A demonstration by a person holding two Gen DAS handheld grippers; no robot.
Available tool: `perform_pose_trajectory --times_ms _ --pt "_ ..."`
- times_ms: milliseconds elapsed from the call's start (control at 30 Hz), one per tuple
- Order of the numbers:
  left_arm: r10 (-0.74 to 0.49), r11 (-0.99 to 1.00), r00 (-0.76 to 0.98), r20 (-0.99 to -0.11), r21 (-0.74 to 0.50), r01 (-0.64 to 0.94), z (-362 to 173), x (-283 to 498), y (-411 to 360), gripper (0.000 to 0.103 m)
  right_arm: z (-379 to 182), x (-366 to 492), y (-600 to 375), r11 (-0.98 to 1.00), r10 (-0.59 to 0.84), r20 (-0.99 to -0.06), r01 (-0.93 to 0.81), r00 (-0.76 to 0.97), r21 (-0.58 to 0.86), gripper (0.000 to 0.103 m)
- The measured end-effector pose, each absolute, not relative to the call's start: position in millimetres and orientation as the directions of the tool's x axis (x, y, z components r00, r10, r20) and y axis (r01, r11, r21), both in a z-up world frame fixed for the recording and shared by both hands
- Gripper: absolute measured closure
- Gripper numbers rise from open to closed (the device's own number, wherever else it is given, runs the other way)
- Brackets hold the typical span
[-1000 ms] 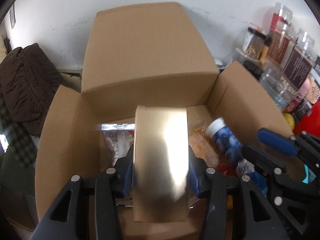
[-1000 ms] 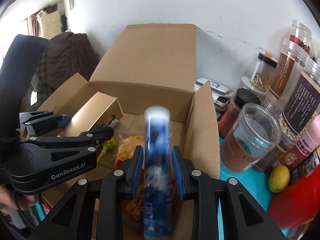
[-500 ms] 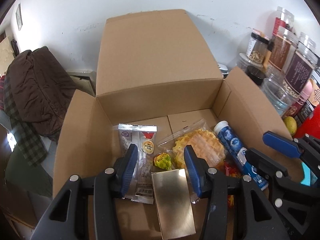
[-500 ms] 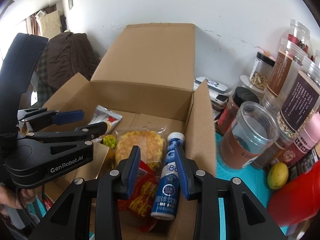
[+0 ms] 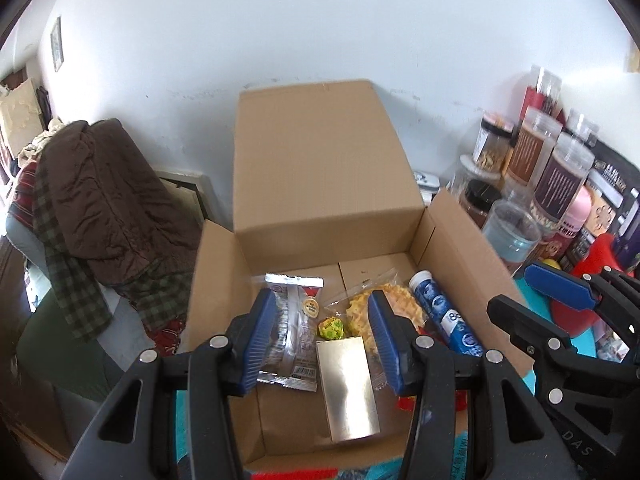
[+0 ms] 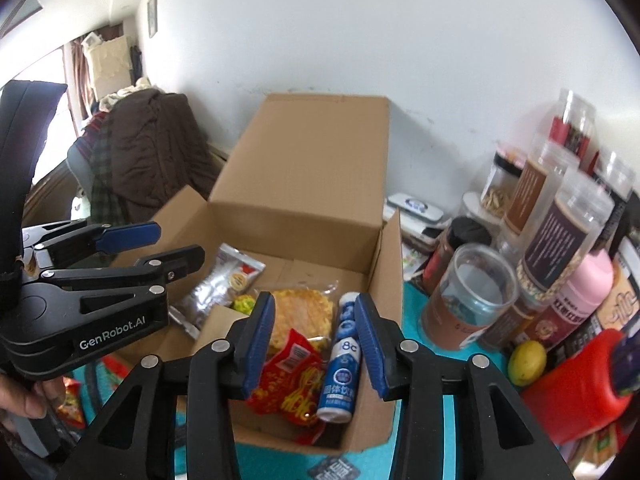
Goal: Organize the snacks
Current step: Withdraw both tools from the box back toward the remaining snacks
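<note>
Now both jaws empty, right's opening; gold box (image 5: pixel 348 388) and blue tube (image 6: pixel 340 364) released into carton (image 5: pixel 320 168).

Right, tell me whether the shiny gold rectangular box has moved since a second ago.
Yes. The gold box has left the left gripper and now lies flat on the cardboard box floor, before the silver packet.
</note>
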State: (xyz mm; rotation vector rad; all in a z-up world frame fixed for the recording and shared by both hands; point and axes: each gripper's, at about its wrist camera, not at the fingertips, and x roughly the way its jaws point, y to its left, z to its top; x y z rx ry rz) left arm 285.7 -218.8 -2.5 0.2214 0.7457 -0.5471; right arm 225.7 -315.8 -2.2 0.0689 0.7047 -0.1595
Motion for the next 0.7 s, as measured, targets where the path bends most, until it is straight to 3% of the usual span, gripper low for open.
perform_pose_trajectory --times_ms 300,633,700 --pt "-0.428 0.845 0.666 -0.611 -0.009 0.535 52 240 -181 0.055 40 191 -292 0.991 -0.117 -0.58 0.135 0.806 -0.013 0.061" --pt "-0.447 0.85 0.706 -0.549 -0.016 0.526 90 185 -142 0.055 81 136 -254 0.995 -0.098 -0.498 0.086 0.862 -0.046 0.056" --pt "-0.447 0.853 0.714 -0.539 -0.016 0.522 94 174 -135 0.055 86 127 -249 0.996 -0.094 -0.485 0.081 0.869 -0.048 0.051"
